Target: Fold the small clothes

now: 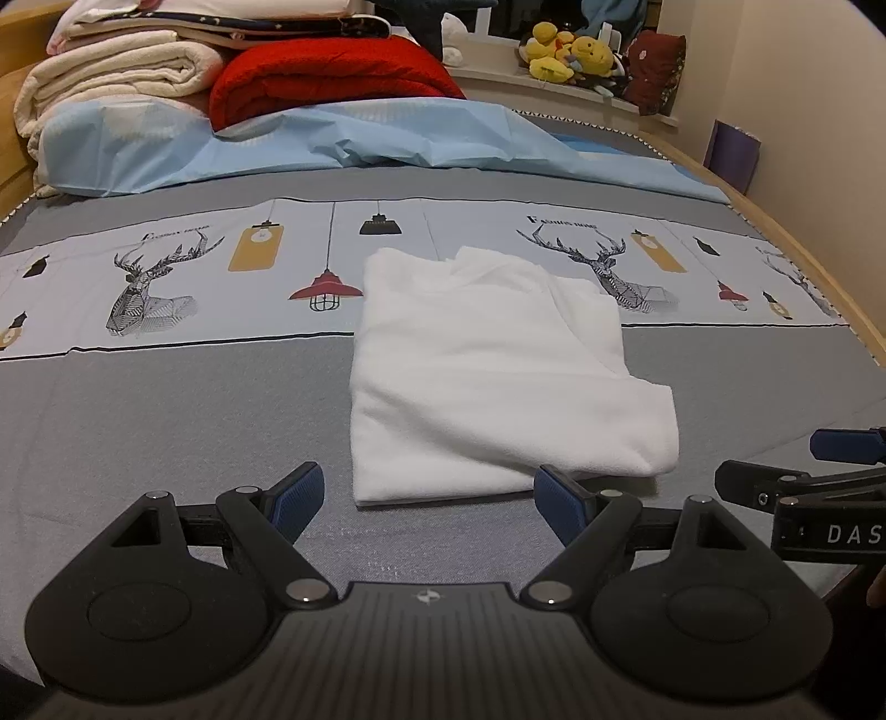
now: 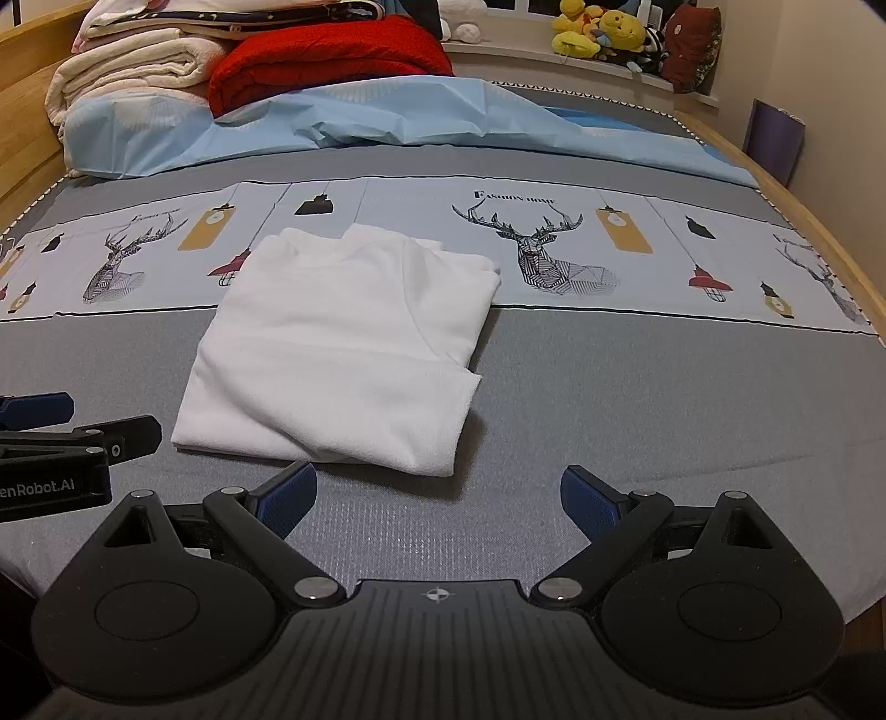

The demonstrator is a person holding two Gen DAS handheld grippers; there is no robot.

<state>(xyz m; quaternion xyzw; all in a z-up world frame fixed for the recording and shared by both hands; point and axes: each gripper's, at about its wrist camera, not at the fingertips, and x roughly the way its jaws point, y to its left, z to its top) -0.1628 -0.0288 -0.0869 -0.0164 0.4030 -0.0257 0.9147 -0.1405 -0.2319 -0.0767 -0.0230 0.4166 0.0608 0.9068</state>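
A white garment lies folded into a rough rectangle on the grey bedspread; it also shows in the right wrist view as the same white garment. My left gripper hovers just short of its near edge, open, with nothing between the blue pads. My right gripper stands open too, in front of the garment's near right corner, empty. Each gripper appears at the edge of the other's view: the right gripper and the left gripper.
Across the bed runs a printed band with deer and lamps. A light blue sheet, a red blanket and folded cream blankets pile at the far end. Plush toys sit on a ledge. Wooden bed frame runs along the right.
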